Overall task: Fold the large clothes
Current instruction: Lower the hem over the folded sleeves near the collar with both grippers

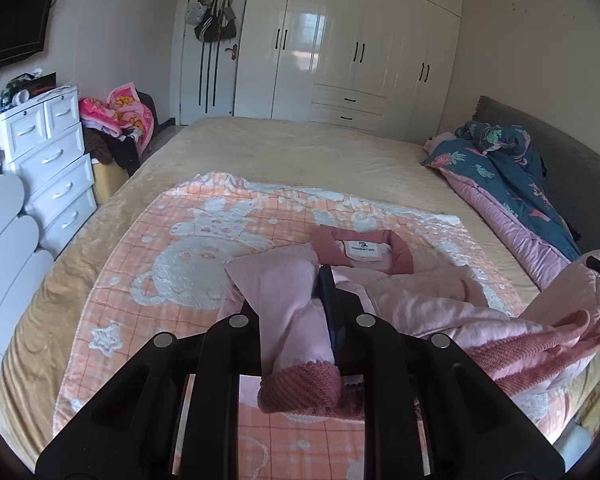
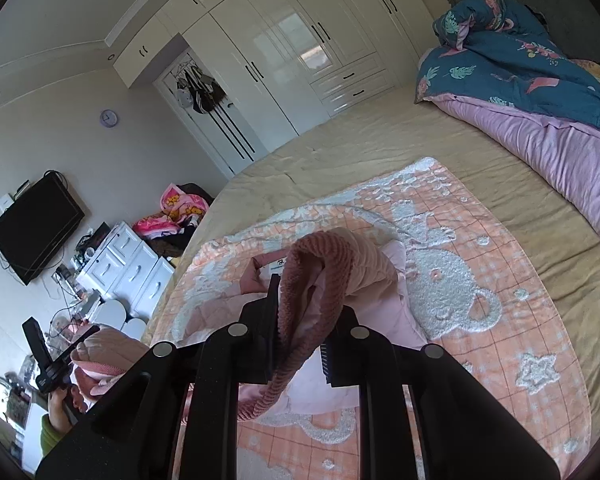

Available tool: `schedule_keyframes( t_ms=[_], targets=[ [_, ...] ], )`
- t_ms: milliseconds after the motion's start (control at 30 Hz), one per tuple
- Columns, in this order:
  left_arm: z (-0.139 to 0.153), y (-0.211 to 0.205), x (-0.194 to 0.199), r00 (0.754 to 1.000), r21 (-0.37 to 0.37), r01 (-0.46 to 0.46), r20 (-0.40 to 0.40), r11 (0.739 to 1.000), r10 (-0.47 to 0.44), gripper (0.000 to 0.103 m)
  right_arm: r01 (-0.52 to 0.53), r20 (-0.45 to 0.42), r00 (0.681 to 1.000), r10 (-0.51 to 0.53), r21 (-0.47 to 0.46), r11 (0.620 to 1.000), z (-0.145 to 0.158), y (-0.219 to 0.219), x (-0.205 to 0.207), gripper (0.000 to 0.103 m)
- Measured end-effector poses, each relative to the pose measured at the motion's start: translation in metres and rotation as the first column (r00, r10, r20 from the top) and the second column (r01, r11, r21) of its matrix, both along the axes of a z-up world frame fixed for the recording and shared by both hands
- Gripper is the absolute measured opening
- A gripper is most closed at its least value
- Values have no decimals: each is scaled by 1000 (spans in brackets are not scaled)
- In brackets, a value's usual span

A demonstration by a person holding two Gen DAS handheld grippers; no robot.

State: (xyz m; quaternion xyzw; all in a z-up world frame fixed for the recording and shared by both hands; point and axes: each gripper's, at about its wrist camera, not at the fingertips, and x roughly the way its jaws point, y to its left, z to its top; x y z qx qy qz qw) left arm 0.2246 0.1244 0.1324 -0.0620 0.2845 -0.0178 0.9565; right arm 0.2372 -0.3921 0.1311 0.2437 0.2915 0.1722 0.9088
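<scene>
**Both tongs gripping pink jacket over blanket**

Pink jacket (image 1: 400,300) is lying on the orange checked blanket (image 1: 160,248), which is covering the near part of the bed (image 1: 300,148). Collar with white label (image 1: 362,250) is pointing toward the far edge of the blanket. Left tongs (image 1: 330,312) are sitting nearly closed, pinching a sleeve with its ribbed darker-pink cuff (image 1: 300,388) hanging toward the camera above the blanket. Right tongs (image 2: 296,320) are also nearly closed, clamping the ribbed hem (image 2: 320,264), lifted off the blanket. Left tongs are also showing in the right wrist view, beyond the blanket's left edge, held by a hand (image 2: 60,404). A blue floral quilt (image 1: 512,168) is lying well apart from the blanket, by the headboard.
</scene>
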Motion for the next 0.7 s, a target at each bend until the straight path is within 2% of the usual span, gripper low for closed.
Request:
schedule_keyframes(
  t_ms=[467, 700],
  targets=[
    [-8, -4, 39, 1000, 39, -28, -14, 999, 28, 12, 21, -45, 999, -21, -8, 1000, -10, 1, 50, 16],
    [-20, -8, 59, 999, 65, -41, -33, 997, 43, 12, 38, -90, 995, -38, -1, 999, -27, 0, 77, 16]
  ],
)
